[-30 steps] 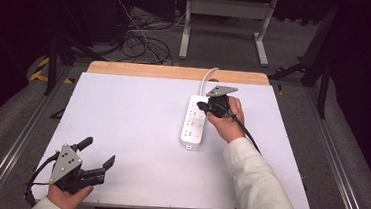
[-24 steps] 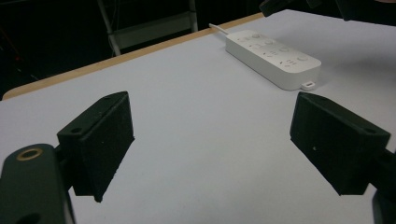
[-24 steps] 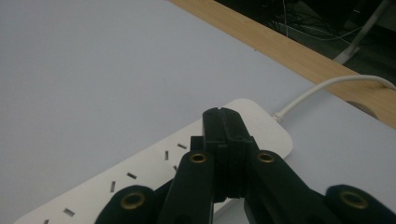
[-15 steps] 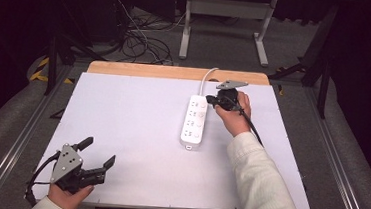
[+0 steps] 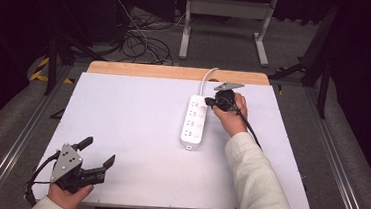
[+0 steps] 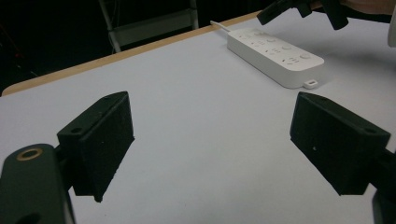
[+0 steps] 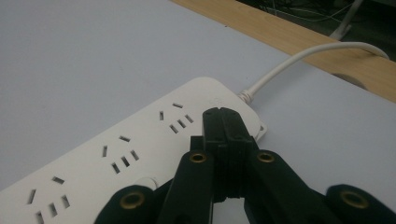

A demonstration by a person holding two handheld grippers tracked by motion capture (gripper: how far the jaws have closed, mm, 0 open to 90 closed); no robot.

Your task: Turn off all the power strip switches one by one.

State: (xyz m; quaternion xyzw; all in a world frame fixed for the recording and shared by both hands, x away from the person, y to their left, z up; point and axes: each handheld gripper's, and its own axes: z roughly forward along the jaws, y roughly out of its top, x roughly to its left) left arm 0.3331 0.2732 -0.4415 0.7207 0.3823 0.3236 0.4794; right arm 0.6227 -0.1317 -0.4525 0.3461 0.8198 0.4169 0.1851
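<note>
The white power strip lies flat on the table. It looks hard, smooth and light, so it may slide. The right gripper, clenched and empty, hovers over its cord end, maybe touching. The left gripper rests open.

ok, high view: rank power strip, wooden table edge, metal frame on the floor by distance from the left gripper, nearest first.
From the left gripper, at the near left corner:
1. power strip, on the table's right half, under the right gripper.
2. wooden table edge, along the far side.
3. metal frame, on the floor beyond the table.
</note>
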